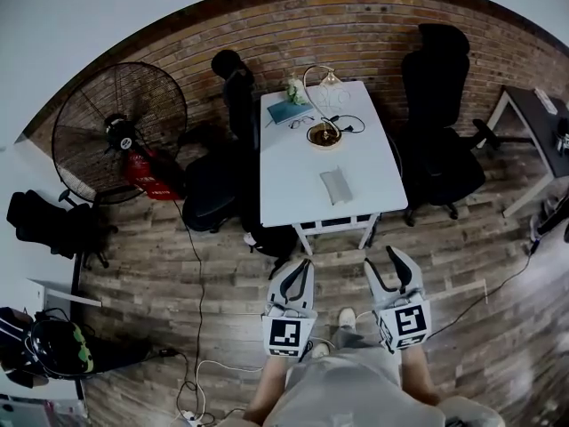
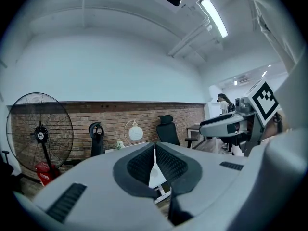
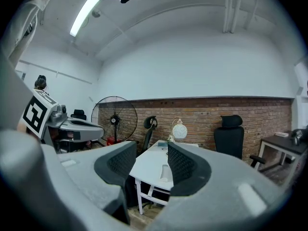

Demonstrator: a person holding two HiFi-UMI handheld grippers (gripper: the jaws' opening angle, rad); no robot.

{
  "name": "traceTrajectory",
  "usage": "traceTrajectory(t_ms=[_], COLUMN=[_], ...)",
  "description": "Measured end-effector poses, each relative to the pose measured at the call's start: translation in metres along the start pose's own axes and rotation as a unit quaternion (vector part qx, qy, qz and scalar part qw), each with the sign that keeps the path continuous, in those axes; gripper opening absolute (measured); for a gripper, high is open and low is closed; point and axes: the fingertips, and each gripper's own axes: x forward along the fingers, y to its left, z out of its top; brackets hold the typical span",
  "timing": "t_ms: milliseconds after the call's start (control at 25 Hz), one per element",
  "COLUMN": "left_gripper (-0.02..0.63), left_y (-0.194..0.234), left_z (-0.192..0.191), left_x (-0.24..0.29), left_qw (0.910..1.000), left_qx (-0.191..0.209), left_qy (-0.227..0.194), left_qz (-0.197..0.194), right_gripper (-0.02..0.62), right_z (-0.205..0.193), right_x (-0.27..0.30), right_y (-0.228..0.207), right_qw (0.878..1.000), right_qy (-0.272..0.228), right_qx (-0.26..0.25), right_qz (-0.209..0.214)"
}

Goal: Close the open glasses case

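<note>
The white tabletop (image 1: 289, 176) stands well ahead of us across the wooden floor. Both grippers are held low at our waist, so we judge the closing not yet begun and the step in hand to be the approach. We should walk up square to the near edge before reaching, so that neither arm has to stretch over the tabletop. The left gripper (image 1: 300, 269) has its jaws brought together, with only a sliver of light between the pads, and it holds nothing. Closed like this, it would serve us well as a blunt pusher for tipping the lid over. The right gripper (image 1: 388, 267) has its jaws well apart and empty. We would use it to steady the base of the case so it does not skate on the smooth surface, and press down only once the lid sits squarely. The glasses case (image 1: 335, 186) lies alone toward the near edge of the tabletop, a little right of the middle. It is well apart from the lamp (image 1: 322, 78) and the blue notebook (image 1: 286, 111) nearer the far edge. From here the case is only a pale grey oblong. We cannot tell lid from base, nor whether anything lies inside it.
</note>
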Motion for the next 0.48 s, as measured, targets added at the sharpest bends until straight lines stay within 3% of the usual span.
traceTrajectory(t_ms=[480], left_gripper=[0.012], left_y=[0.002], left_z=[0.014], left_x=[0.049], left_qw=[0.9992], left_qx=[0.005], left_qy=[0.001], left_qz=[0.039], right_gripper=[0.207], right_z=[0.008], right_x=[0.037], right_y=[-0.046], right_qw=[0.999], right_qy=[-0.009], right_qx=[-0.001], right_qz=[0.037])
